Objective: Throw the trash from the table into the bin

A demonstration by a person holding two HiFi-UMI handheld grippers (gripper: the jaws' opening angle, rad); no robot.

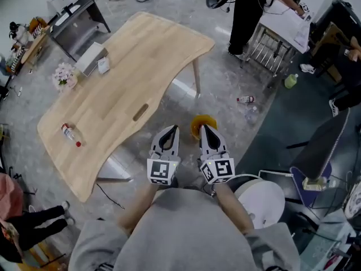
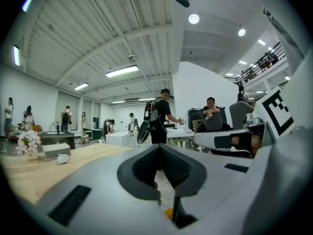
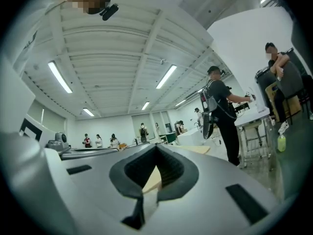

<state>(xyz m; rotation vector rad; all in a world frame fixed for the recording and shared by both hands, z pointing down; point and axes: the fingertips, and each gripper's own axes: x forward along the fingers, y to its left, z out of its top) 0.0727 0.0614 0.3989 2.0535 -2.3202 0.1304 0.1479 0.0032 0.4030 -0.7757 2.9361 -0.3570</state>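
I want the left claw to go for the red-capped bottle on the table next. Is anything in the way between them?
Nothing visible is. The left claw, shut and empty, is off the near edge of the table, over the floor. The bottle lies alone near the table's left end, with only bare wood between.

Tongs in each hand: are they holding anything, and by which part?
Nothing is held. The left tongs and the right tongs are both shut and empty; the small bottle lies untouched on the table.
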